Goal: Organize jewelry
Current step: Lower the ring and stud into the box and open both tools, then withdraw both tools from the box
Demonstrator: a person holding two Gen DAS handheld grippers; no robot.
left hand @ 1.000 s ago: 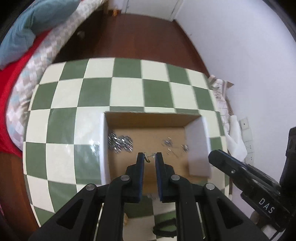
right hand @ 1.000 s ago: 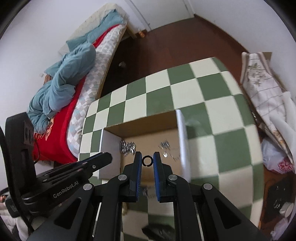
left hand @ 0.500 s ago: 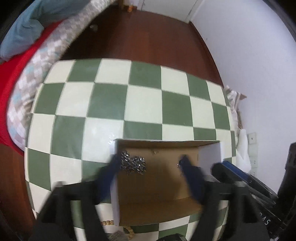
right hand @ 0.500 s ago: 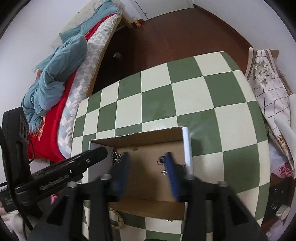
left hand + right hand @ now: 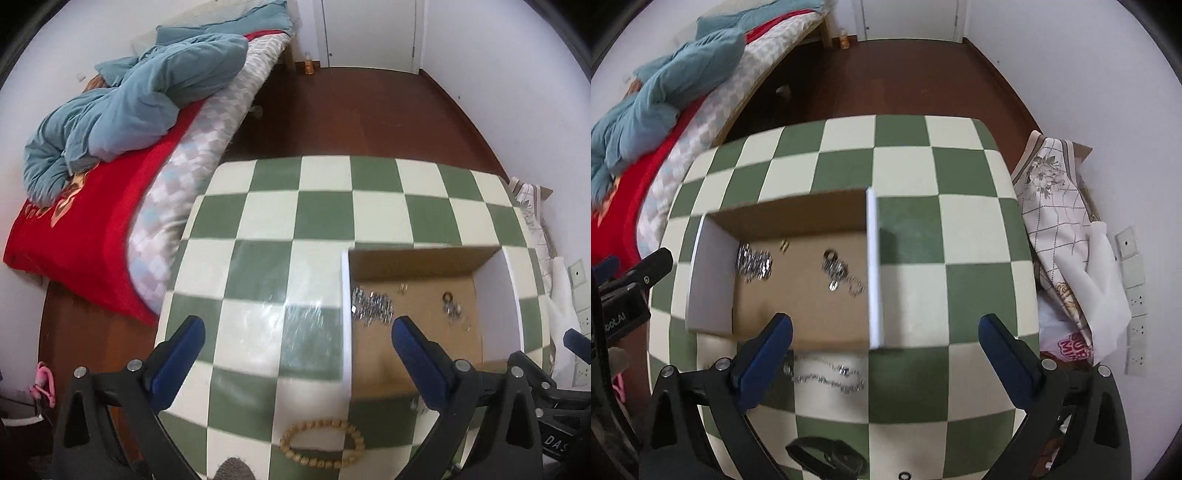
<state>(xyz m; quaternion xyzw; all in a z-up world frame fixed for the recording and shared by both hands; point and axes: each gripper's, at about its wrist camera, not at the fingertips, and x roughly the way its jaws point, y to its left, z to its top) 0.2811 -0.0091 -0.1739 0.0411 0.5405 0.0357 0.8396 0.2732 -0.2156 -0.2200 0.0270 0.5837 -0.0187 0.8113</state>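
Left wrist view: the left gripper [image 5: 295,341] hangs over the green-and-cream checked table [image 5: 321,221] with its blue-padded fingers [image 5: 177,363] spread wide and nothing between them; its jaws have just been opening. At the right of the frame an open cardboard box [image 5: 424,262] holds a heap of silver chain [image 5: 371,306] by its left wall and a few small rings [image 5: 450,304] further right. A wooden bead bracelet [image 5: 322,443] lies on the table at the lower centre, outside the box. A bed with a red cover [image 5: 85,229] fills the upper left. In the right wrist view, the right gripper [image 5: 886,334] is likewise spread wide and empty, its jaws also just opened, above the box's near edge. A silver necklace [image 5: 827,374] lies on the table just below the box, between the fingers in the frame. A black band [image 5: 827,458], partly hidden, sits at the bottom centre.
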